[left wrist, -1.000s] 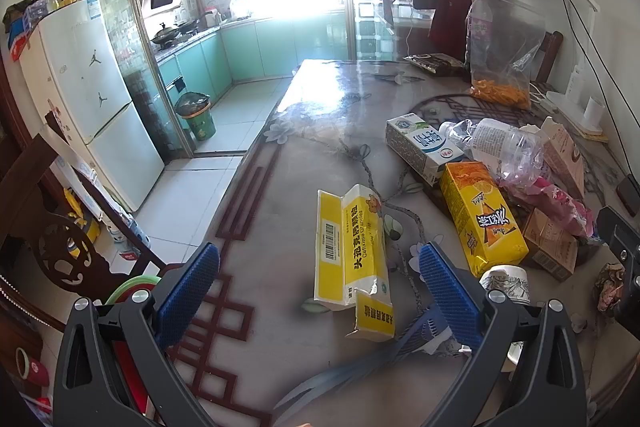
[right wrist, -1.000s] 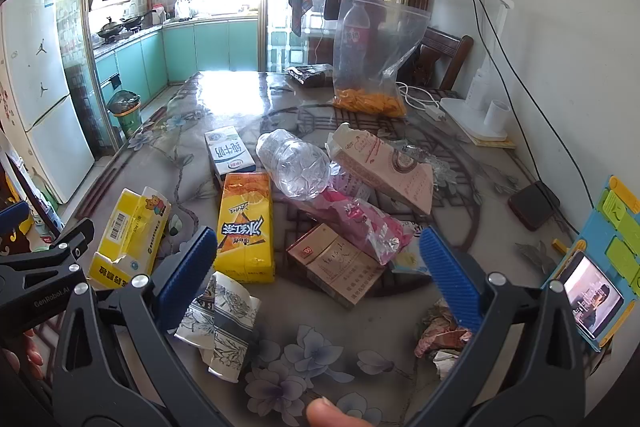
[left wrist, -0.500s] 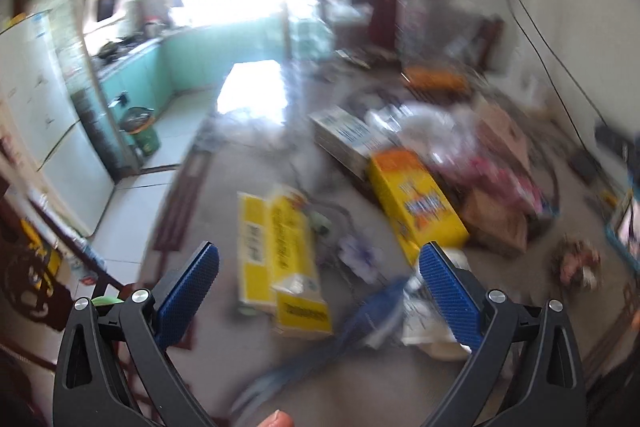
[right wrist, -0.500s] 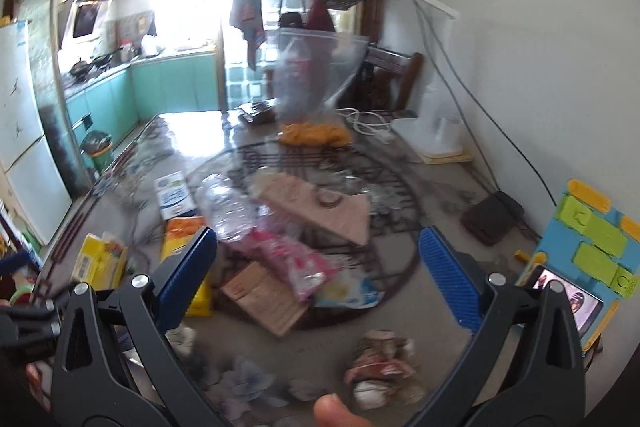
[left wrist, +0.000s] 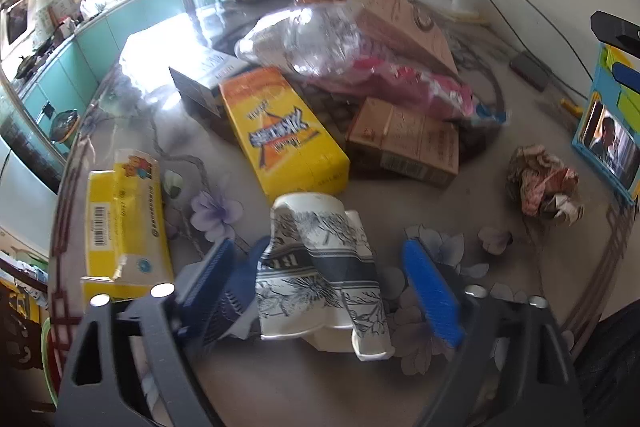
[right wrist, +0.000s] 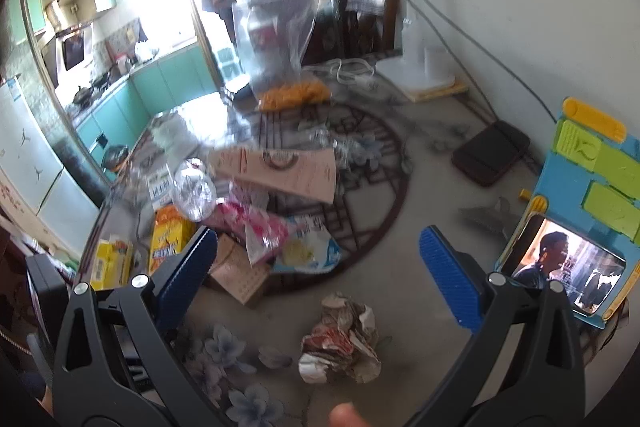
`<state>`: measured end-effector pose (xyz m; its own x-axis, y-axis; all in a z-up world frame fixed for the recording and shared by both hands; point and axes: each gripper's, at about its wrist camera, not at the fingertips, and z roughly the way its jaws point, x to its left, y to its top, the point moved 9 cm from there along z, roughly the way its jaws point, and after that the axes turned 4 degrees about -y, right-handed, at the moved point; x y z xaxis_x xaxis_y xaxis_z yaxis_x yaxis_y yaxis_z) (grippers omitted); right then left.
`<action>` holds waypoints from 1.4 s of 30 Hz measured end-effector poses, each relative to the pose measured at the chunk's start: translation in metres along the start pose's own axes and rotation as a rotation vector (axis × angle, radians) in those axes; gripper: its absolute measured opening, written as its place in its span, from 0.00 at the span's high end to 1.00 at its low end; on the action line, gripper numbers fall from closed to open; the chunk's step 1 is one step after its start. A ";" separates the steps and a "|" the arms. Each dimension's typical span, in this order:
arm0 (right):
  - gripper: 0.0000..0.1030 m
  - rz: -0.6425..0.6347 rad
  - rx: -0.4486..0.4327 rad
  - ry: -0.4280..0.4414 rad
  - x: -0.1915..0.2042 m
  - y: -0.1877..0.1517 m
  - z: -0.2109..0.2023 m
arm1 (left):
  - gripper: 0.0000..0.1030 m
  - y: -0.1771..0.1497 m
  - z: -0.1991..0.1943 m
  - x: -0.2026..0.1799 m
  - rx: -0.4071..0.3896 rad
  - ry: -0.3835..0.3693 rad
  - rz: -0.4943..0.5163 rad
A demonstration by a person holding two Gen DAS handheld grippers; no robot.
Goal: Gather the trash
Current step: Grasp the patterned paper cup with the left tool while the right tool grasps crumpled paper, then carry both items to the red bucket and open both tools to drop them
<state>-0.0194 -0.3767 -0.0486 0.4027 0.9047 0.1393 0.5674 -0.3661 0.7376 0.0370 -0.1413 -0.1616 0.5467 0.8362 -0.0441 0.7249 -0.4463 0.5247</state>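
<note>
My left gripper point(left wrist: 320, 279) is open, its blue jaws on either side of a crushed paper cup point(left wrist: 320, 267) with a grey leaf print lying on the table. My right gripper point(right wrist: 320, 275) is open above a crumpled paper ball point(right wrist: 344, 339), which also shows in the left wrist view point(left wrist: 544, 183). Behind lie an orange-yellow drink carton point(left wrist: 284, 131), a yellow box point(left wrist: 120, 211), a brown box point(left wrist: 404, 143), a pink wrapper point(left wrist: 400, 83), a clear bottle point(left wrist: 304, 35) and a tan carton point(left wrist: 404, 23).
A clear bag with orange contents point(right wrist: 280, 59) stands at the back. A phone in a blue-green stand point(right wrist: 568, 267) sits at the right edge beside a dark wallet point(right wrist: 492, 155). A white lamp base point(right wrist: 420, 75) stands by the wall. The table edge point(left wrist: 64, 187) runs along the left.
My left gripper has swung right and down until the crushed cup lies between its jaws. My right gripper has moved right and forward over the crumpled paper ball.
</note>
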 end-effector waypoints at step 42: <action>0.59 -0.119 0.051 0.124 0.095 -0.048 0.002 | 0.72 -0.024 -0.197 0.192 -0.378 0.111 -0.330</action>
<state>-0.0069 -0.2738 -0.0716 0.2404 0.9612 0.1353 0.6427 -0.2620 0.7199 0.0423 0.0921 -0.0152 0.2513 0.9512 -0.1792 0.6380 -0.0235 0.7697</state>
